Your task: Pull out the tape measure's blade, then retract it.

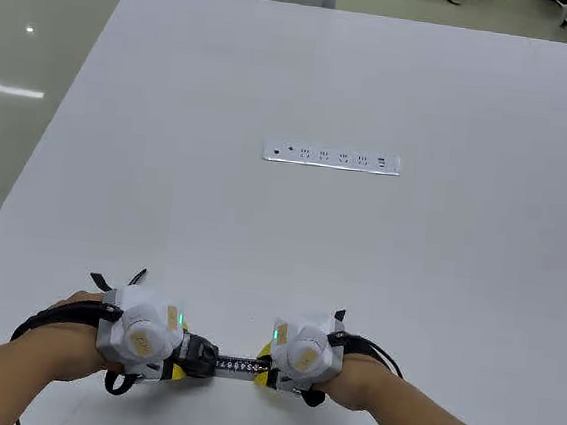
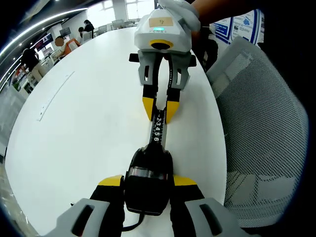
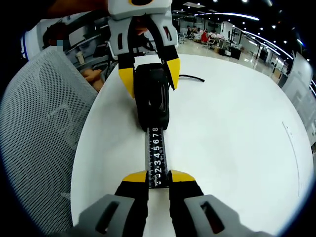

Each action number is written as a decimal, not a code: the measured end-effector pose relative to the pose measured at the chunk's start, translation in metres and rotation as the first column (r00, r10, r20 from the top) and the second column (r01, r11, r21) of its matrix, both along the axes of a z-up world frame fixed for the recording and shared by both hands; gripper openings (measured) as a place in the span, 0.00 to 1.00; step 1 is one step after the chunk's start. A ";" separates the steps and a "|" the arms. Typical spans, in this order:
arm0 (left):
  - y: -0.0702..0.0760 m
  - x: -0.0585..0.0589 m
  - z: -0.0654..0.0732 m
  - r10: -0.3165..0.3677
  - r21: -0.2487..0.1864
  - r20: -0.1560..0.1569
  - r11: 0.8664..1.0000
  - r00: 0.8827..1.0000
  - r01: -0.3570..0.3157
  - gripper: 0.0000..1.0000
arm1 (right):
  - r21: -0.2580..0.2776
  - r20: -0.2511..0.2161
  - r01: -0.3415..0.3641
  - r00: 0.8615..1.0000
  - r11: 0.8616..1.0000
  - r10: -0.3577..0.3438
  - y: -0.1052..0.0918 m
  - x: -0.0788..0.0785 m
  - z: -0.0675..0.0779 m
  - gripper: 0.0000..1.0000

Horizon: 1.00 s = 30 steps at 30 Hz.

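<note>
At near edge of white surface [image 1: 359,260]: clamped in left tool [image 2: 148,180], black tape measure case [image 2: 148,165]; pinched in right tool [image 3: 157,177], tip of short extended blade [image 3: 156,148], numbers up.

Was bright and evenly lit from overhead, leaving the white table [image 1: 375,101] almost shadowless. Caught glare spots and a pale streak on the glossy floor [image 1: 9,146] at the head view's left. Showed ceiling light strips [image 3: 237,16] as blown-out streaks in both gripper views. Bent strongly toward the fisheye edges, curving the table's rim. Rendered the blade [image 3: 156,158] numerals crisp, the distant room softer. Held a small dark shadow under the tape case [image 2: 148,182].
</note>
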State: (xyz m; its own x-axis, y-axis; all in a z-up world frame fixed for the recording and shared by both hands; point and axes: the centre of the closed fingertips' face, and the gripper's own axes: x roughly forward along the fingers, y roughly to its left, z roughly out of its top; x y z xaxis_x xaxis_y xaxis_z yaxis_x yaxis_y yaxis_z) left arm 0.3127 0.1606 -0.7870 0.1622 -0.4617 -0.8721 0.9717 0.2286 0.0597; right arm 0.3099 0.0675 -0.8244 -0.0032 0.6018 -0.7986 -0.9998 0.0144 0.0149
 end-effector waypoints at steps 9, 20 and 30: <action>0.000 0.001 0.000 -0.001 -0.003 -0.001 1.000 1.000 0.001 0.32 | -0.008 -0.004 0.013 1.000 1.000 -0.013 -0.011 0.000 -0.001 0.14; 0.000 0.001 0.000 0.004 -0.008 -0.002 1.000 1.000 -0.004 0.32 | -0.014 -0.012 0.023 1.000 1.000 -0.023 -0.022 0.002 -0.001 0.14; 0.000 0.001 0.000 0.006 -0.007 -0.004 1.000 1.000 -0.006 0.32 | -0.012 -0.012 0.029 0.999 1.000 -0.029 -0.026 0.002 -0.001 0.14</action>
